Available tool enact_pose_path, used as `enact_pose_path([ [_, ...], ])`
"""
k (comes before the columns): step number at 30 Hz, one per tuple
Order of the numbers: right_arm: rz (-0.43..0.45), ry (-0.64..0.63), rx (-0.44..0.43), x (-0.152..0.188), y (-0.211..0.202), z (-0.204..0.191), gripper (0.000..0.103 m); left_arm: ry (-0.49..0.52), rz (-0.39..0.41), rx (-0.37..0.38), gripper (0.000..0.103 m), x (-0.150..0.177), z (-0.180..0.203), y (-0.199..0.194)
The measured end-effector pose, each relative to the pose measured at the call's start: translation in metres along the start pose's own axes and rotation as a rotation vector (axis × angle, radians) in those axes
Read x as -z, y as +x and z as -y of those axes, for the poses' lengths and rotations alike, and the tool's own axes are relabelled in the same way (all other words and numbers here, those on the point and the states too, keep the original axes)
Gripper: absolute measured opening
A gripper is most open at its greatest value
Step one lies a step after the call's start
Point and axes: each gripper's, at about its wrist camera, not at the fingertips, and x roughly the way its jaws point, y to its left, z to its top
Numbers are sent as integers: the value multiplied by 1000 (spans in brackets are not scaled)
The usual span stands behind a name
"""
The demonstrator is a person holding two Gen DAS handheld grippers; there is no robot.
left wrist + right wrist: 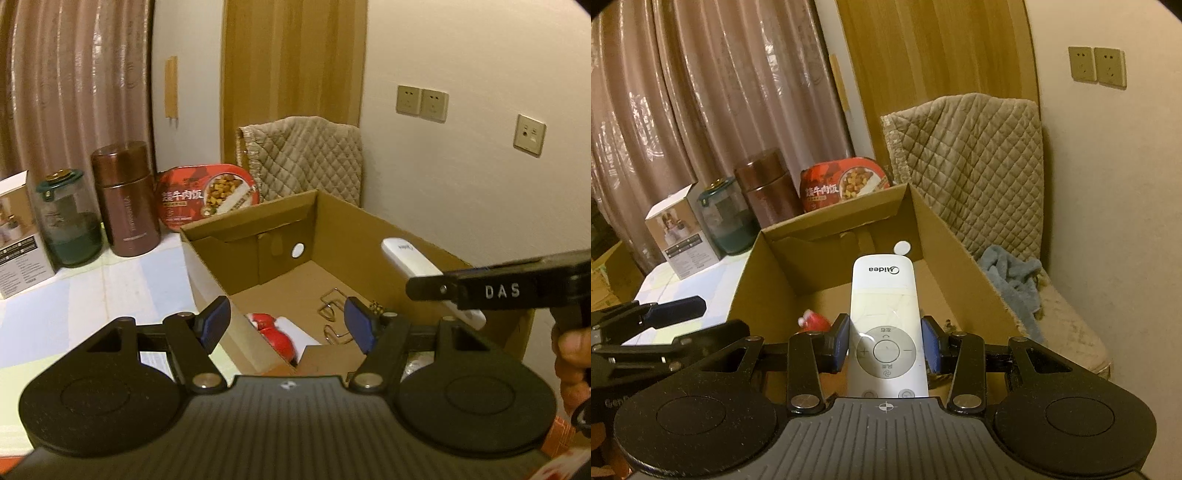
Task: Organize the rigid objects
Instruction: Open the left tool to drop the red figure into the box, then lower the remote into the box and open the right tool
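right hand-held gripper (pixel 885 347) clamps the white remote (pixel 884 317) above the cardboard box (pixel 827 225); left hand-held gripper (pixel 286 325) gapes empty.

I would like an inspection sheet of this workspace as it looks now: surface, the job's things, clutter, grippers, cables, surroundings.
Surface: pale table top bearing the open brown cardboard box.
Job's things: white Midea remote control held over the box; red and white object and gold wire pieces lie on the box floor.
Clutter: brown metal canister, glass jar with green lid, red meal tray, white printed carton stand beside the box.
Grippers: left gripper open, holding nothing; right gripper shut on the remote.
Cables: nothing seen.
Surroundings: pink curtain, quilted beige cover, blue-grey cloth, wall sockets.
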Motion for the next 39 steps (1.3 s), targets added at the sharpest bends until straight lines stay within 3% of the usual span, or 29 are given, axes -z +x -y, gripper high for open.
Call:
enact_pose_path([
  [34, -42, 8, -23, 5, 9, -2, 38, -31, -2, 6, 64, -1, -2, -4],
  [39, -13, 39, -13, 3, 7, 3, 41, -52, 0, -3, 64, -1, -5, -4],
])
